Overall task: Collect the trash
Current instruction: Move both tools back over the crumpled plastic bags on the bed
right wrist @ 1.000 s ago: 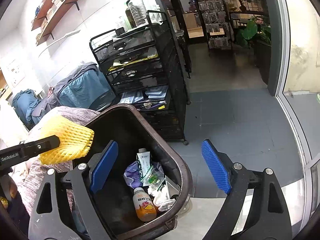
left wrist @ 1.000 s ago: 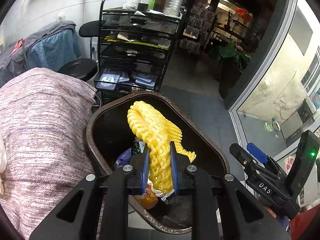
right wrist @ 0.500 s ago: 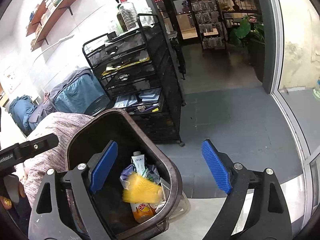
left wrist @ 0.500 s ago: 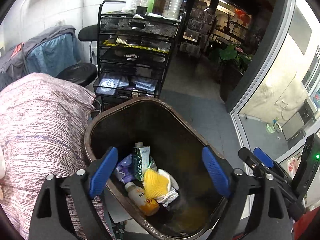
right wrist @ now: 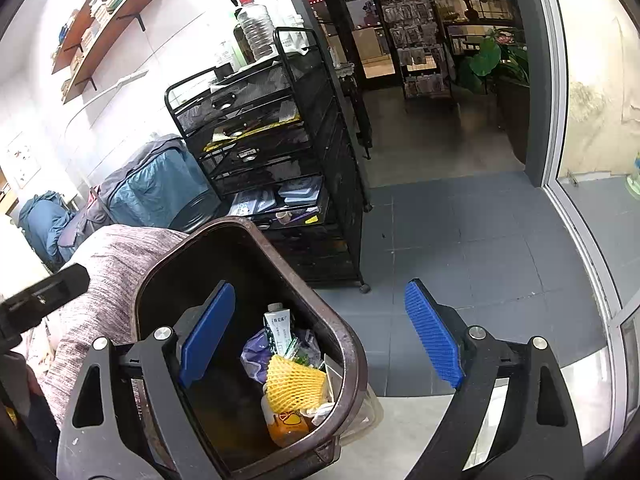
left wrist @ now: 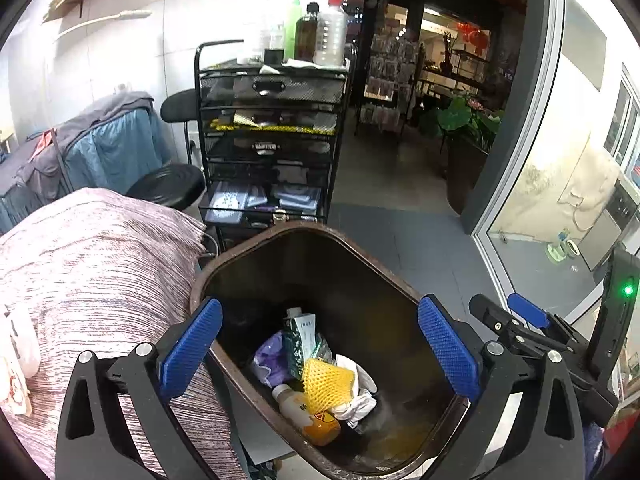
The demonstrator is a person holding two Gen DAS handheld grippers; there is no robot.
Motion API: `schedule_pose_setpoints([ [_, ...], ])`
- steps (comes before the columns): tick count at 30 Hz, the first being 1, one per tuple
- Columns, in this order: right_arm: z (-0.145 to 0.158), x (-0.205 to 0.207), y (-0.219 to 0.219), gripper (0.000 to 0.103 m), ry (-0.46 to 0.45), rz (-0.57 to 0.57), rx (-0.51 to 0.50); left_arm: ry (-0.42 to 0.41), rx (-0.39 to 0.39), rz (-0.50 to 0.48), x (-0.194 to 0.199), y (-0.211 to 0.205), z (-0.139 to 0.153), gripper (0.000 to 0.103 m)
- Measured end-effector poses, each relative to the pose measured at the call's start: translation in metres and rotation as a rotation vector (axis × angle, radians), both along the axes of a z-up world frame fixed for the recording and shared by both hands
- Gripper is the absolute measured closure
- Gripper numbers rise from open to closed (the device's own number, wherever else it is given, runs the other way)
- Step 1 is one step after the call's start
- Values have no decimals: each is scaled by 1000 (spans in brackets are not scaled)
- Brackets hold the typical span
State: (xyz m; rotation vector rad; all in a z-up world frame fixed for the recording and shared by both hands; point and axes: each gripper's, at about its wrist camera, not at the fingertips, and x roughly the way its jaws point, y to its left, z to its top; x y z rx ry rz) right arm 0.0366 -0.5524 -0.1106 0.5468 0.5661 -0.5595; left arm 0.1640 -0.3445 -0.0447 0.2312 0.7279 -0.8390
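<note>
A brown trash bin (left wrist: 320, 236) stands below both grippers; it also shows in the right wrist view (right wrist: 352, 360). A yellow foam net (left wrist: 326, 384) lies inside on other trash: a juice bottle (left wrist: 308, 416), a green carton (left wrist: 302, 336), white paper and a purple wrapper. The net also shows in the right wrist view (right wrist: 294, 384). My left gripper (left wrist: 318, 352) is open and empty above the bin. My right gripper (right wrist: 320, 336) is open and empty over the bin's right rim.
A black mesh drawer cart (left wrist: 272, 140) with bottles on top stands behind the bin. A pink-grey cloth-covered surface (left wrist: 88, 272) lies to the left. A black stool (left wrist: 168, 184) and blue-covered bags stand beyond. Grey tiled floor (right wrist: 460, 240) and a glass wall lie to the right.
My left gripper opened and let go of the yellow foam net, which dropped into the bin onto the other trash. The right gripper stayed open and shifted slightly.
</note>
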Motion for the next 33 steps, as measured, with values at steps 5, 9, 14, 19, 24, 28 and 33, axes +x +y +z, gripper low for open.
schedule_pose_setpoints([
  [5, 1, 2, 4, 17, -8, 10, -1, -30, -21, 20, -3, 13, 9, 6],
  [9, 5, 6, 10, 17, -19, 31, -7, -48, -46, 50, -6, 30, 17, 6],
  [14, 9, 15, 22, 17, -26, 66, -17, -75, -46, 96, -10, 54, 26, 6],
  [19, 13, 27, 38, 17, -36, 116, -28, -95, -44, 143, -12, 78, 31, 6],
  [24, 20, 41, 59, 16, -51, 188, -47, -115, -39, 198, -11, 105, 35, 6],
  [28, 28, 54, 79, 13, -65, 256, -69, -139, -26, 248, -9, 127, 38, 6],
  [33, 36, 73, 109, 13, -75, 356, -91, -165, -2, 319, -6, 157, 38, 6],
])
